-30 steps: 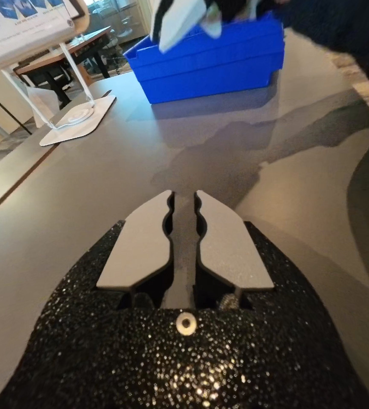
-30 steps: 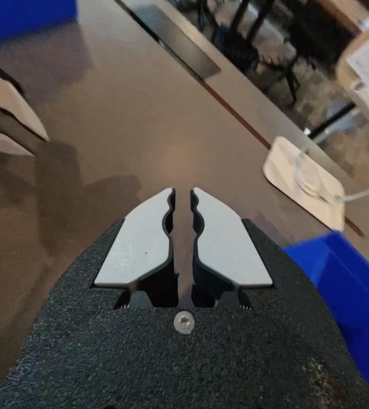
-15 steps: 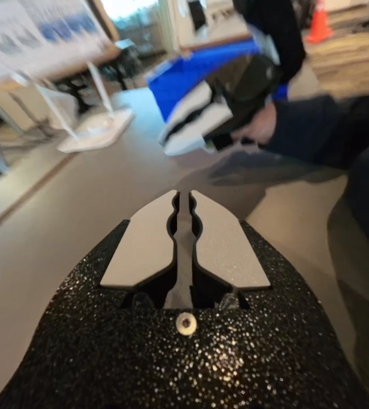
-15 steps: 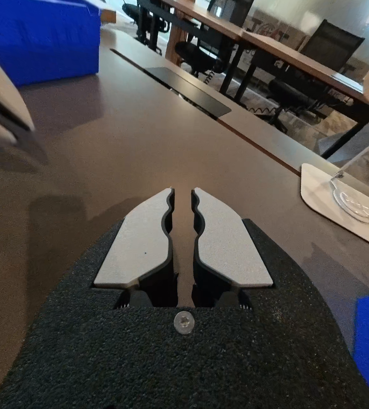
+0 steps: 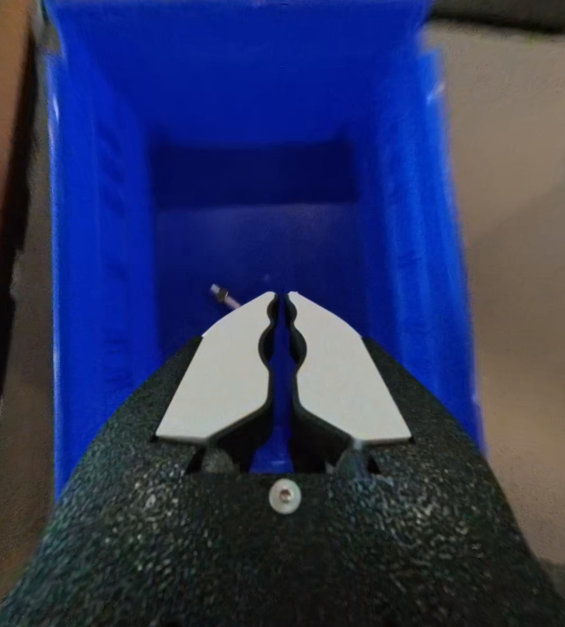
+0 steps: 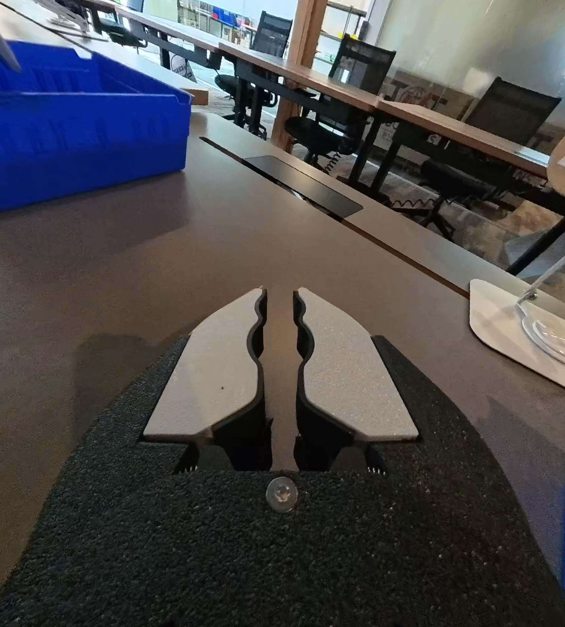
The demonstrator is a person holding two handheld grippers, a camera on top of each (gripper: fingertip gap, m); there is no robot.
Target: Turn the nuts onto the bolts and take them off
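Left gripper (image 5: 282, 294) nearly closed over blue bin (image 5: 233, 118); bolt (image 5: 224, 297) inside.

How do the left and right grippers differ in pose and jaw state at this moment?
The left gripper points down into the blue bin, beside a bolt with a nut on it; the right gripper lies low over the table, apart from that bin. The left's jaws are nearly closed; the right's show a wider gap. Both are empty, with grey fingers on black bodies.
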